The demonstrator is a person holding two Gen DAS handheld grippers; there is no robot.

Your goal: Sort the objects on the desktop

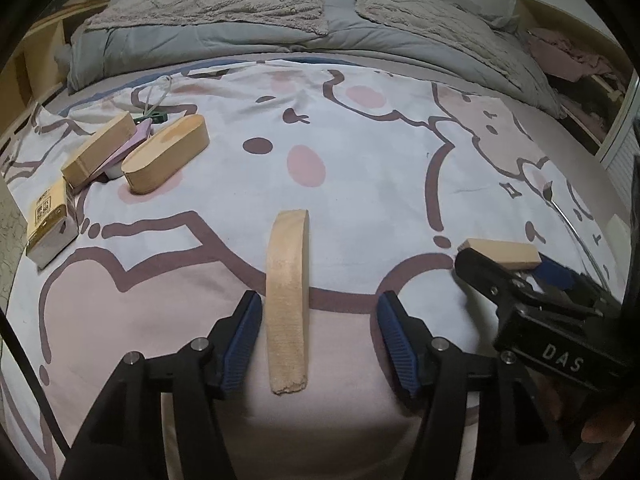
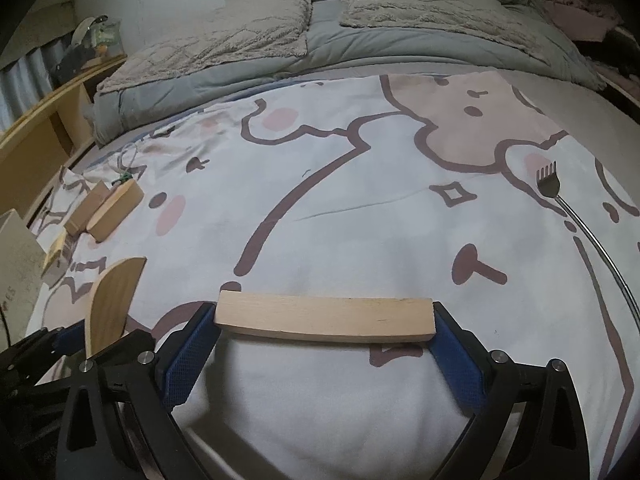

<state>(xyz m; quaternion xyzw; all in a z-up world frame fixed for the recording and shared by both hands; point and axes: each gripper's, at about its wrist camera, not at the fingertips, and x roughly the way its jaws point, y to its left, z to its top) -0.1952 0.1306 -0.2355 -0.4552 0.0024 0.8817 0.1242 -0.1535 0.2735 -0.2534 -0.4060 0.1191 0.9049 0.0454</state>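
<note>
Left wrist view: our left gripper (image 1: 318, 336) stands apart around the curved pale wooden piece (image 1: 289, 300) on the bedsheet (image 1: 360, 168); our right gripper (image 2: 324, 344) clamps the flat pale wooden bar (image 2: 324, 316) endwise. Both look light and stiff; we'd grip mid-length.

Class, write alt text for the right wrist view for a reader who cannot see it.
The right gripper clamps a flat wooden bar end to end between its blue pads, just above a cartoon-print bedsheet. At lower left, the left gripper has a curved wooden piece standing between its fingers. A back scratcher lies at right, more wooden blocks at far left.
</note>
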